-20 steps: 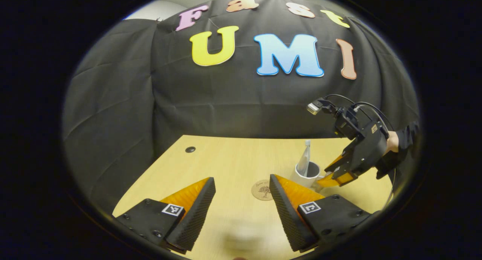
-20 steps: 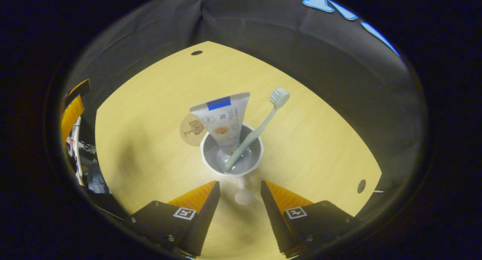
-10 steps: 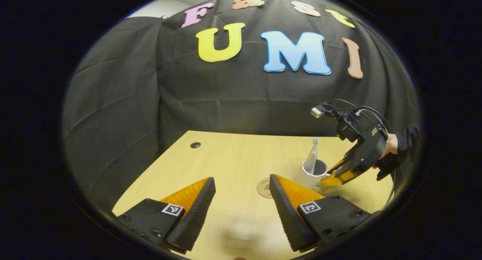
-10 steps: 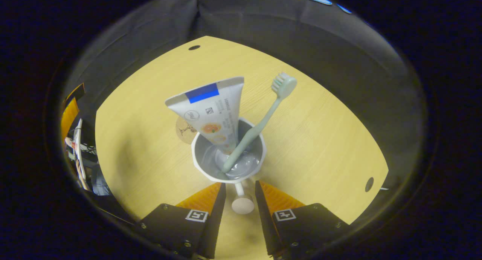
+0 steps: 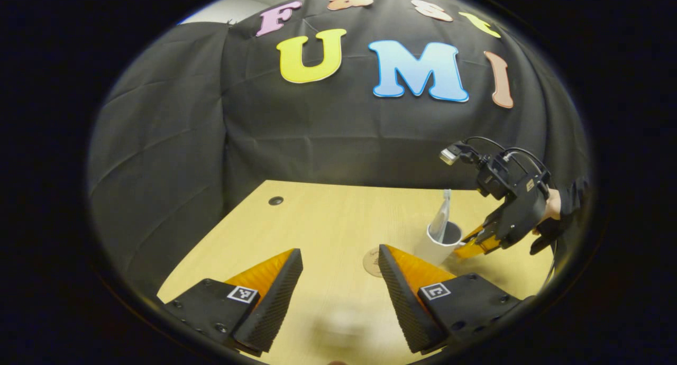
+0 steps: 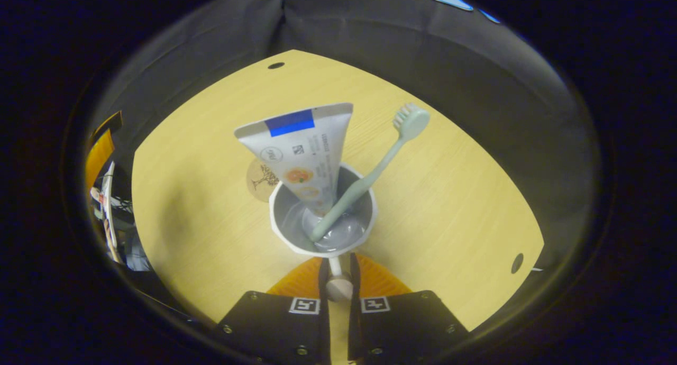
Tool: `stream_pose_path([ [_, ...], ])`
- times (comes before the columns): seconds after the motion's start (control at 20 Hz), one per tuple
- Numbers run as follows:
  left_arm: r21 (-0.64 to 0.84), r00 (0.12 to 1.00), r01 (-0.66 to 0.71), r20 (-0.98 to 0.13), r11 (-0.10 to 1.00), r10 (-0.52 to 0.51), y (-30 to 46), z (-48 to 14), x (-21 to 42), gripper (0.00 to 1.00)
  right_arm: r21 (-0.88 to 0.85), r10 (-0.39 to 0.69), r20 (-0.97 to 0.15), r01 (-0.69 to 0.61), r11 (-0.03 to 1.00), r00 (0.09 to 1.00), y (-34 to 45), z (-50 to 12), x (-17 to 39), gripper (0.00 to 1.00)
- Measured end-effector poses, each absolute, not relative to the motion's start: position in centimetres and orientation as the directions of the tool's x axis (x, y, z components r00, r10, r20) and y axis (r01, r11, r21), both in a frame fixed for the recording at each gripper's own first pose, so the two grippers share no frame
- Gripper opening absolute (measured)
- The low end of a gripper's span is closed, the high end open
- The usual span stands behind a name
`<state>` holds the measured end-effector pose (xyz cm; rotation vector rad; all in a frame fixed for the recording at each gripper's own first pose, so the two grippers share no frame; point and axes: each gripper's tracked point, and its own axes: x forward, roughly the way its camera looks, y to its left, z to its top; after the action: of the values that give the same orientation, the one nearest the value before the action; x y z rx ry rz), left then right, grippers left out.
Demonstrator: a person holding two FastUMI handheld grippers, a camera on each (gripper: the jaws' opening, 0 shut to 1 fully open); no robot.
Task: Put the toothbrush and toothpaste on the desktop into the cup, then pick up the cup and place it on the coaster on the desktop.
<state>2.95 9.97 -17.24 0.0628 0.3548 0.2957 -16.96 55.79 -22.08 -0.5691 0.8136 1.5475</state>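
A white cup (image 6: 322, 225) stands on the wooden desk (image 6: 449, 195) with a white toothpaste tube (image 6: 301, 148) and a pale green toothbrush (image 6: 370, 180) leaning inside it. My right gripper (image 6: 337, 272) is shut on the cup's handle (image 6: 338, 280), both fingers pressing its sides. A round cork coaster (image 6: 260, 173) lies just beyond the cup, partly hidden by the tube. In the left gripper view my left gripper (image 5: 338, 280) hangs open over the desk's near part, with the cup (image 5: 441, 243), the coaster (image 5: 373, 262) and the right gripper (image 5: 478, 243) farther right.
Two dark cable holes (image 6: 275, 65) (image 6: 517, 263) sit in the desk near its far and right edges. Black cloth walls close the booth behind the desk. A person's hand and dark sleeve (image 5: 560, 209) hold the right gripper.
My right gripper has moved in and shut its fingers on the cup's handle; a second ago they stood open on either side of it. The left gripper has barely shifted.
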Motion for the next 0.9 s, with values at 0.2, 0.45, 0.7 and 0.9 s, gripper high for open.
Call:
stream_pose_path([
  [0.2, 0.115, 0.896, -0.274, -0.331, 0.955, 0.297, 10.1, -17.2, 3.2, 0.96, 0.161, 0.648, -0.75, -0.987, -0.018, -0.134, 56.2, -22.3, -17.0, 0.13],
  [0.45, 0.115, 0.895, -0.278, -0.328, 0.954, 0.301, 10.4, -17.2, 3.1, 0.95, 0.15, 0.651, -0.747, -0.988, -0.035, -0.137, 56.1, -22.0, -17.3, 0.13],
  [0.7, 0.113, 0.895, -0.284, -0.324, 0.952, 0.305, 10.9, -17.3, 2.7, 0.96, 0.175, 0.68, -0.719, -0.984, -0.024, -0.144, 56.8, -20.8, -17.7, 0.13],
  [0.9, 0.117, 0.897, -0.287, -0.316, 0.951, 0.309, 11.2, -17.1, 2.4, 0.96, 0.19, 0.696, -0.702, -0.981, -0.023, -0.152, 57.4, -19.7, -18.4, 0.13],
])
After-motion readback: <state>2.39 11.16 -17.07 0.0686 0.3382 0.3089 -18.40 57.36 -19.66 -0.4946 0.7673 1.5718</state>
